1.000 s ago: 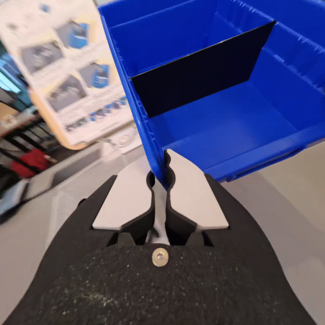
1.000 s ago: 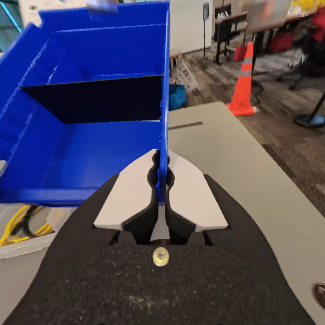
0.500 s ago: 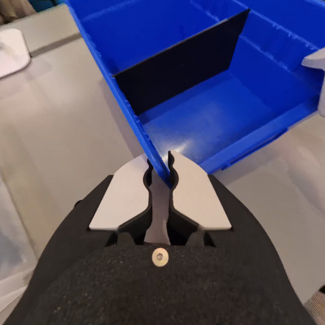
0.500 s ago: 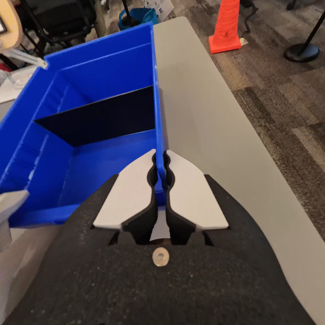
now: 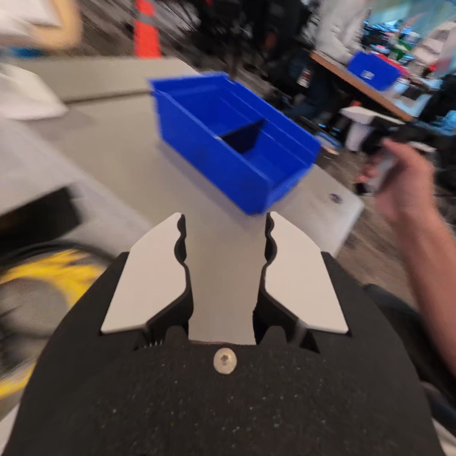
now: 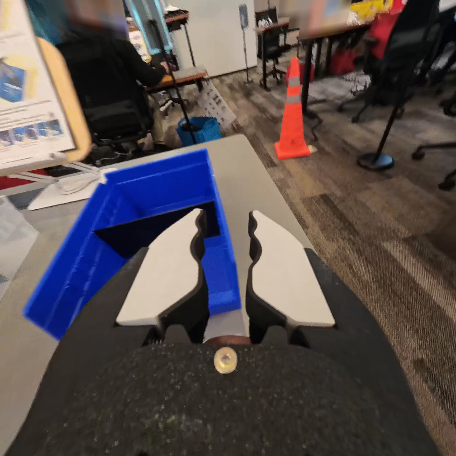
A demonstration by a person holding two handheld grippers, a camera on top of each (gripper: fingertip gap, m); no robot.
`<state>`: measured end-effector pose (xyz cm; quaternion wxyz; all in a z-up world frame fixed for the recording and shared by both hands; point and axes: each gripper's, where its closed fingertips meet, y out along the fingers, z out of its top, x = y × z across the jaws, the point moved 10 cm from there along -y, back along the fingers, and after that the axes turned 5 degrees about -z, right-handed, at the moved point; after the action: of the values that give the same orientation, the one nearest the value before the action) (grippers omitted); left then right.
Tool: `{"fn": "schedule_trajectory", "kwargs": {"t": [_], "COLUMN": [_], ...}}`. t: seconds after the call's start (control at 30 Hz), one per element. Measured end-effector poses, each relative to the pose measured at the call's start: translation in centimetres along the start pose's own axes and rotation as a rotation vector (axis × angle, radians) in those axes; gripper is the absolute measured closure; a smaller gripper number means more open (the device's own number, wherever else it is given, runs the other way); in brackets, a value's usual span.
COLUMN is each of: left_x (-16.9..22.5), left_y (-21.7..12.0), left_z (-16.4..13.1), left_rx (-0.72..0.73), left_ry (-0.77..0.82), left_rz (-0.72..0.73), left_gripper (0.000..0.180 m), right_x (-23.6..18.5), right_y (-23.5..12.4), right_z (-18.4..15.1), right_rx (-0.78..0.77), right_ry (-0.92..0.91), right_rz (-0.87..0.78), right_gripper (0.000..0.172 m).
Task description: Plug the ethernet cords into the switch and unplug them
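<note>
An empty blue bin (image 5: 229, 145) with a black divider (image 5: 243, 138) sits on the grey table (image 5: 123, 158); it also shows in the right wrist view (image 6: 148, 222). My left gripper (image 5: 225, 217) is open and empty, pulled back from the bin's near corner. My right gripper (image 6: 225, 214) is open and empty above the bin's right wall, not touching it. A bundle of yellow ethernet cords (image 5: 51, 269) lies blurred at the lower left of the left wrist view. No switch shows clearly. A person's hand (image 5: 404, 187) holds the other gripper at the right.
The table's right edge (image 6: 278, 187) drops to carpet. An orange cone (image 6: 292, 113) and a stanchion base (image 6: 375, 160) stand on the floor. A poster board (image 6: 29, 98) and a seated person (image 6: 106, 81) are behind the table. A clear tub (image 6: 12, 237) is at left. The left gripper's tips are roughly 35 cm from the right gripper's. To reach the clear tub (image 6: 12, 237) in a straight line is about 25 cm for my left fingers, about 50 cm for my right.
Both grippers were shut on the bin's side walls, carrying it; the bin now rests on the table. Both have opened, let go and drawn back from it.
</note>
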<state>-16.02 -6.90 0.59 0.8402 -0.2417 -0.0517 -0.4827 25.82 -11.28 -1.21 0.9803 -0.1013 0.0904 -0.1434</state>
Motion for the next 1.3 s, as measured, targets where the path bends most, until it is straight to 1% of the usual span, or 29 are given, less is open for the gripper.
{"fn": "schedule_trajectory", "kwargs": {"t": [0.07,0.1,0.13,0.2,0.23,0.27,0.3,0.33,0.37,0.4,0.43,0.47,0.53,0.6,0.63,0.67,0.7,0.73,0.77,0.83,0.93,1.07,1.17,1.23,1.3], "left_x": [-2.4,-3.5,-4.6,-7.5,-9.0,-10.3,-11.3,-12.0,-12.5,-12.7,-12.8,-13.0,-13.5,-14.0,-14.1,-14.2,-14.2,-14.3,-14.4,-14.9,-16.0,-18.0,-20.4,-22.3,-24.1], "left_y": [-5.6,-8.3,-10.7,-14.6,-15.7,-16.2,-15.9,-15.3,-14.7,-14.1,-13.4,-12.6,-11.0,-9.7,-9.2,-9.0,-9.0,-9.3,-9.7,-10.3,-12.4,-17.1,-21.1,-23.3,-25.3], "left_z": [-0.4,-0.7,-1.1,-2.3,-3.2,-4.1,-5.0,-5.9,-6.7,-7.3,-7.7,-8.1,-8.6,-8.7,-8.6,-8.5,-8.3,-8.1,-8.0,-8.0,-7.6,-6.9,-7.2,-7.8,-8.6], "left_rx": [0.056,0.082,0.110,0.149,0.154,0.134,0.093,0.040,0.006,0.000,0.000,-0.013,-0.077,-0.132,-0.133,-0.137,-0.146,-0.148,-0.132,-0.127,-0.086,0.004,0.004,-0.012,-0.002], "left_ry": [0.025,0.012,-0.008,-0.039,-0.039,-0.044,-0.048,-0.056,-0.063,-0.062,-0.057,-0.059,-0.084,-0.087,-0.081,-0.072,-0.064,-0.051,-0.038,-0.050,-0.077,-0.001,0.072,0.054,-0.005], "left_rz": [0.149,0.192,0.251,0.448,0.552,0.627,0.646,0.640,0.641,0.657,0.651,0.625,0.610,0.617,0.620,0.639,0.656,0.680,0.687,0.708,0.731,0.820,0.846,0.870,0.887], "left_gripper": [0.115,0.113,0.113,0.114,0.112,0.109,0.104,0.102,0.101,0.102,0.105,0.109,0.115,0.134,0.144,0.146,0.149,0.163,0.171,0.174,0.176,0.177,0.176,0.176,0.176], "right_x": [-2.6,-4.4,-6.5,-11.8,-14.7,-17.8,-20.9,-23.7,-25.9,-27.6,-28.9,-29.8,-31.3,-32.3,-32.6,-33.0,-33.4,-33.7,-33.9,-35.0,-37.4,-41.9,-46.2,-49.3,-52.2], "right_y": [-1.1,-1.6,-2.1,-2.8,-3.0,-3.1,-3.3,-3.3,-3.0,-2.7,-2.3,-1.9,-1.1,-0.4,-0.2,-0.2,-0.3,-0.3,-0.3,-0.9,-2.1,-3.7,-4.9,-5.8,-6.6], "right_z": [1.3,1.8,2.0,1.2,0.2,-1.2,-3.0,-4.9,-6.6,-8.1,-9.1,-10.0,-11.4,-12.3,-12.5,-12.6,-12.7,-12.7,-12.6,-12.6,-12.7,-13.3,-14.1,-14.7,-15.3], "right_rx": [0.037,0.057,0.070,0.051,0.002,-0.062,-0.118,-0.170,-0.222,-0.261,-0.278,-0.280,-0.307,-0.335,-0.328,-0.318,-0.316,-0.315,-0.303,-0.282,-0.229,-0.194,-0.194,-0.192,-0.203], "right_ry": [-0.076,-0.116,-0.148,-0.188,-0.180,-0.156,-0.134,-0.118,-0.128,-0.136,-0.123,-0.104,-0.109,-0.151,-0.171,-0.190,-0.205,-0.212,-0.254,-0.329,-0.346,-0.301,-0.321,-0.350,-0.388], "right_rz": [0.053,0.105,0.172,0.355,0.456,0.574,0.691,0.755,0.754,0.727,0.714,0.703,0.659,0.583,0.558,0.556,0.574,0.525,0.480,0.447,0.412,0.460,0.498,0.512,0.501], "right_gripper": [0.138,0.134,0.131,0.126,0.125,0.124,0.119,0.112,0.109,0.109,0.104,0.095,0.093,0.097,0.104,0.126,0.160,0.164,0.166,0.166,0.166,0.165,0.164,0.163,0.163]}}
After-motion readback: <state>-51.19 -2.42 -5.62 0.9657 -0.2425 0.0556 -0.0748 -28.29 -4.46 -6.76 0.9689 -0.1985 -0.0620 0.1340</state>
